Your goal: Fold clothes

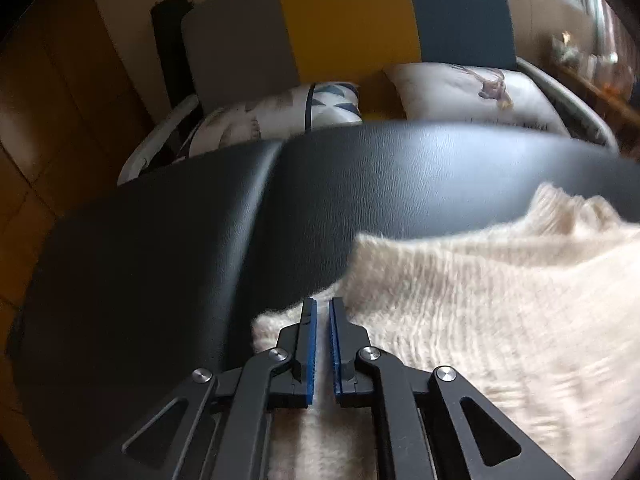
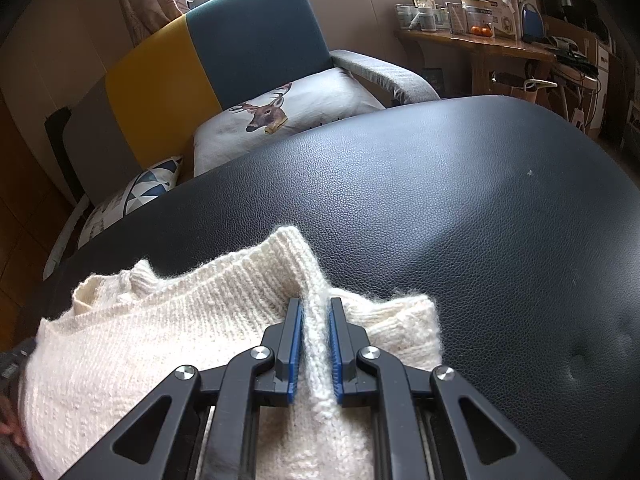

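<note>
A cream knitted sweater [image 1: 480,300] lies on a black leather surface [image 1: 180,240]. In the left wrist view it fills the lower right. My left gripper [image 1: 322,304] is shut on the sweater's left edge, with knit showing between its blue pads. In the right wrist view the sweater [image 2: 140,340] lies at the lower left, with a raised ridge of knit running forward. My right gripper [image 2: 315,304] is shut on that ridge of the sweater near its right edge.
Beyond the black surface [image 2: 480,220] stands a sofa [image 2: 224,48] with grey, yellow and teal back panels and a deer-print cushion [image 2: 280,116]. A patterned cushion [image 1: 280,116] lies at its left. A wooden desk [image 2: 480,44] with boxes and jars stands far right.
</note>
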A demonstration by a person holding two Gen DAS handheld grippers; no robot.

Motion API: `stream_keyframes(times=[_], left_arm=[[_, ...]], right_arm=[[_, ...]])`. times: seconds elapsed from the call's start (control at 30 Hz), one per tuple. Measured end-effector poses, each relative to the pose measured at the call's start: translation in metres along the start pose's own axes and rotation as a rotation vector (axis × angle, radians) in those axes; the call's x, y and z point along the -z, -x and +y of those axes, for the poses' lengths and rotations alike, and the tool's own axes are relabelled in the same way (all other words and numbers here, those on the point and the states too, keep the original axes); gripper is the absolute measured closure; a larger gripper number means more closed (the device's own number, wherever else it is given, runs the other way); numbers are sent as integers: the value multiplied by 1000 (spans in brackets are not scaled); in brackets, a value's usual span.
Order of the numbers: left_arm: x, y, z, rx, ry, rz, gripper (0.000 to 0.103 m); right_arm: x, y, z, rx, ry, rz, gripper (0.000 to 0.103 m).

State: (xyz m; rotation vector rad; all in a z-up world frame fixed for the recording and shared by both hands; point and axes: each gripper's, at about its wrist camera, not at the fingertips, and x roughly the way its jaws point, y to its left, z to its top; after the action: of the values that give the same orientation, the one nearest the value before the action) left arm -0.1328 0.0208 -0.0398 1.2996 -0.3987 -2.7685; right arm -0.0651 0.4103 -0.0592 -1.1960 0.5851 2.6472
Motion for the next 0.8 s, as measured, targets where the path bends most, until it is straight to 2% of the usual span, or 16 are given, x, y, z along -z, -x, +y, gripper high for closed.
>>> stream_keyframes(times=[0.1,0.17,0.37,0.47,0.53,0.6,0.67,0.73,0.8], left_arm=[[4,5,-17,-86,-96,-36,94],[5,7,-19,-101,-112,-42,93],[24,20,-4,-57,-51,-40,91],[43,35,-4,-47,-63,-43,91],[46,44,1,-11,-53,-23,90],[43,54,9,30,-22,-8,78],[32,68,23,66,52,-11,35],[22,93,37,91,145,-88,15],[15,117,42,138,212,-178,6]], right_arm=[[0,-1,-2,-7,-6,0,92],[-1,-2,-2,-9,-7,0,92],[3,2,0,6,21,13,92],[12,10,-1,5,46,25,91],[19,18,-5,-3,39,31,91],[24,26,-8,-14,26,53,89],[19,36,-7,4,22,82,80],[12,54,-2,9,6,57,80],[8,76,13,-39,4,14,76]])
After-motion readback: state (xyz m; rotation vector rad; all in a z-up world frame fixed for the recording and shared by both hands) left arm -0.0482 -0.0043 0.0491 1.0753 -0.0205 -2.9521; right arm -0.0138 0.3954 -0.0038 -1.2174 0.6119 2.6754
